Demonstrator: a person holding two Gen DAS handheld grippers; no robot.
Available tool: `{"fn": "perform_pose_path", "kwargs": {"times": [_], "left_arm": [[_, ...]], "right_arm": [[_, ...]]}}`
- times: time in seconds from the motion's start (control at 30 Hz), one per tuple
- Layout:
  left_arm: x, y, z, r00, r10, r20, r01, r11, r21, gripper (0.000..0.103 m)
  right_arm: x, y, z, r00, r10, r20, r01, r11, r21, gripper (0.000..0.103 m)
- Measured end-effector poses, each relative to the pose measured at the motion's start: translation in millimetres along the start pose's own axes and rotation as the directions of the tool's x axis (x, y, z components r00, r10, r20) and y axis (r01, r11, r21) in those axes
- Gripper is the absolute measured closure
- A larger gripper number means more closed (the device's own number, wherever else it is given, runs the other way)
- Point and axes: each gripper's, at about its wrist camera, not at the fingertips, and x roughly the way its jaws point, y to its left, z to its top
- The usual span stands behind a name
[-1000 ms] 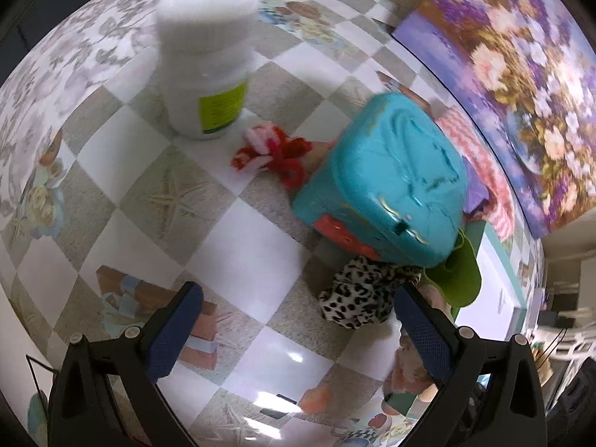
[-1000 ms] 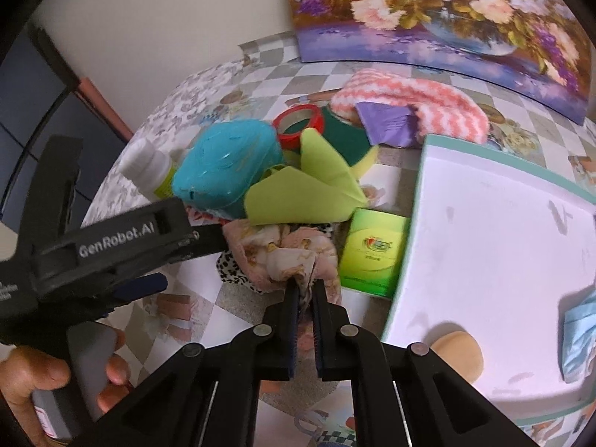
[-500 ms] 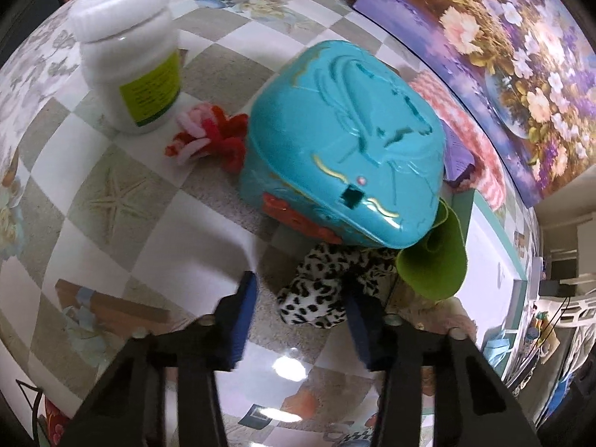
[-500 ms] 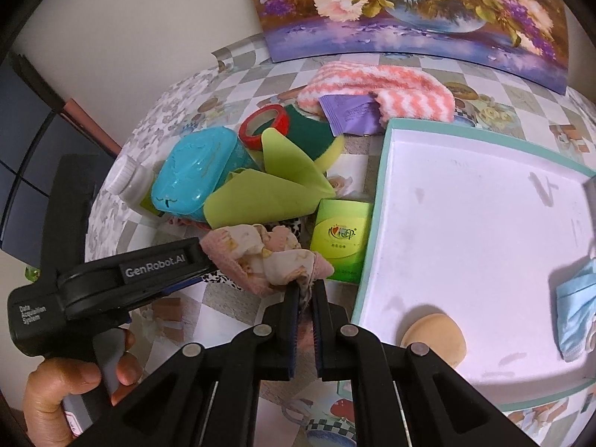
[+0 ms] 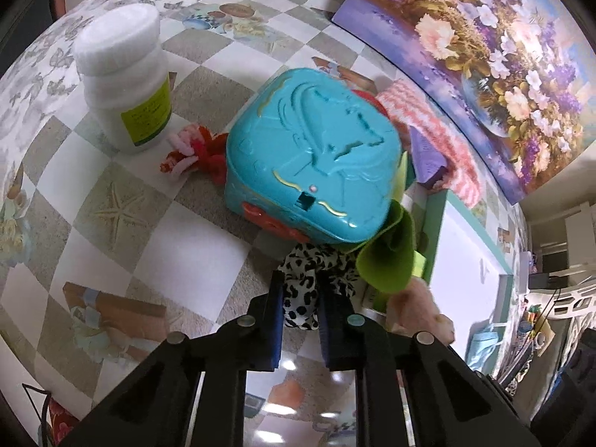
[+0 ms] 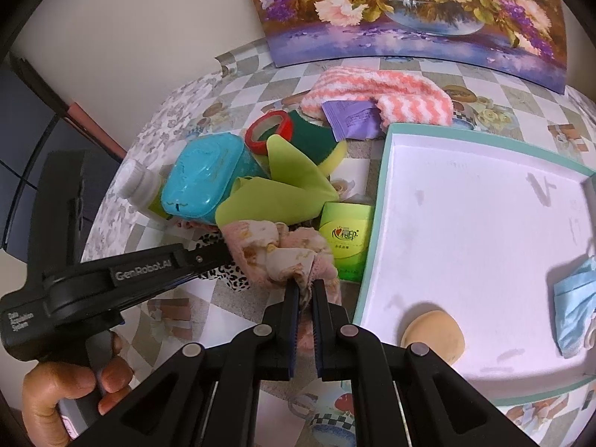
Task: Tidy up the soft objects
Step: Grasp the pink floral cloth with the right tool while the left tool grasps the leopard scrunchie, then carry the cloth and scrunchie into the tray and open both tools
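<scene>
My left gripper point(image 5: 299, 290) is shut on a leopard-print cloth point(image 5: 316, 272) lying in front of the teal plastic box point(image 5: 313, 164). My right gripper point(image 6: 304, 288) is shut on a pink patterned cloth point(image 6: 279, 253) and holds it lifted just left of the white tray point(image 6: 380, 186). In the tray lie a blue face mask point(image 6: 573, 294) and a round tan sponge point(image 6: 434, 335). The left gripper's body point(image 6: 123, 275) crosses the right wrist view. The pink cloth also shows in the left wrist view point(image 5: 417, 309).
A white bottle point(image 5: 126, 82), red yarn scrap point(image 5: 193, 152), green felt sheet point(image 6: 275, 197), green tissue pack point(image 6: 344, 242), red tape roll point(image 6: 270, 134), green-yellow sponge point(image 6: 320, 145), purple packet point(image 6: 350, 119) and pink striped sock point(image 6: 376, 93) crowd the checked tablecloth. A flower painting point(image 6: 409, 7) leans behind.
My left gripper moved in and closed on the leopard-print cloth. My right gripper lifted the pink cloth and drew it back toward the tray side.
</scene>
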Motion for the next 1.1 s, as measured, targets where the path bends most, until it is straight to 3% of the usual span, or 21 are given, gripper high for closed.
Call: {"fn": "perform_pose_path", "kwargs": {"times": [0.37,0.7,0.93,1.1], "left_arm": [[-53.8,-9.3,-14.9,0.992,-0.005,0.127,-0.005,0.997,0.083,0.087],[-101.0,-16.9,-22.7,0.956,-0.044,0.29,0.012,0.993,0.114,0.087],[-114.9,-25.3,-25.3,0.935,-0.072,0.347,0.028,0.991,0.131,0.087],[-101.1,-41.5,-26.3,0.95,-0.077,0.303,0.03,0.987,0.159,0.087]], "right_arm": [[-28.6,-2.5,0.0,0.997,0.048,0.058,-0.05,0.998,0.023,0.096],[-64.9,-5.4,0.8,0.986,0.079,0.149,-0.085,0.996,0.033,0.096],[-89.0,-17.7,3.0,0.974,0.051,0.22,-0.067,0.995,0.067,0.096],[-88.2,-38.5,9.6,0.974,-0.044,0.221,0.014,0.991,0.133,0.096]]}}
